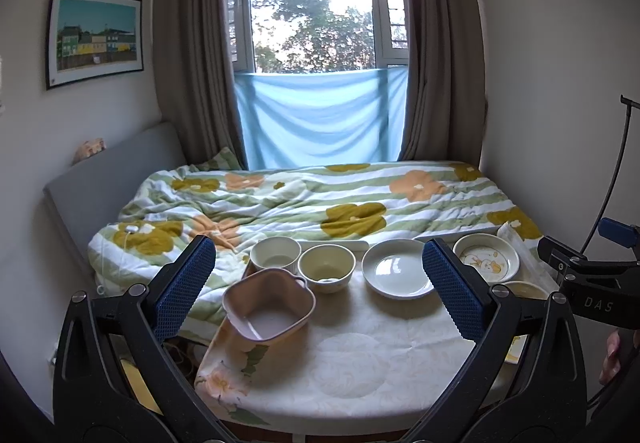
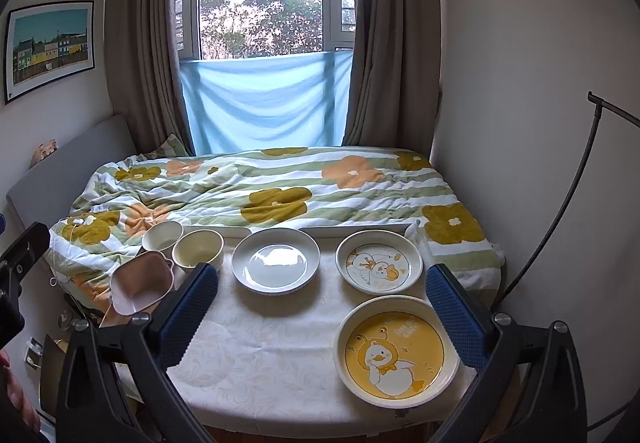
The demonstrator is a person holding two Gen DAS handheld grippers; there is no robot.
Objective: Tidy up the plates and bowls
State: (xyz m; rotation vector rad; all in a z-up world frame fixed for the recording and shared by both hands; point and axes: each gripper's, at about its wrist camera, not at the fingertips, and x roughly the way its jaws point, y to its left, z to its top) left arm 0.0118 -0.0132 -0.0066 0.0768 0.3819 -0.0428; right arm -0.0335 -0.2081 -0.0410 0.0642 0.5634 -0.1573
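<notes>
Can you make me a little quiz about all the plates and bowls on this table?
1. How many plates have a duck picture?
2. True or false: the pink square bowl is stacked inside another bowl.
3. Which gripper is holding a dish: left, right, or neither?

Key:
1. Two: the white duck plate and the yellow duck plate.
2. False; it sits alone at the table's edge.
3. Neither; the left gripper and right gripper are both open.

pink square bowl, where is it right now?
Both views: the pink square bowl sits tilted at the table's left edge, just in front of the two round bowls.
</notes>
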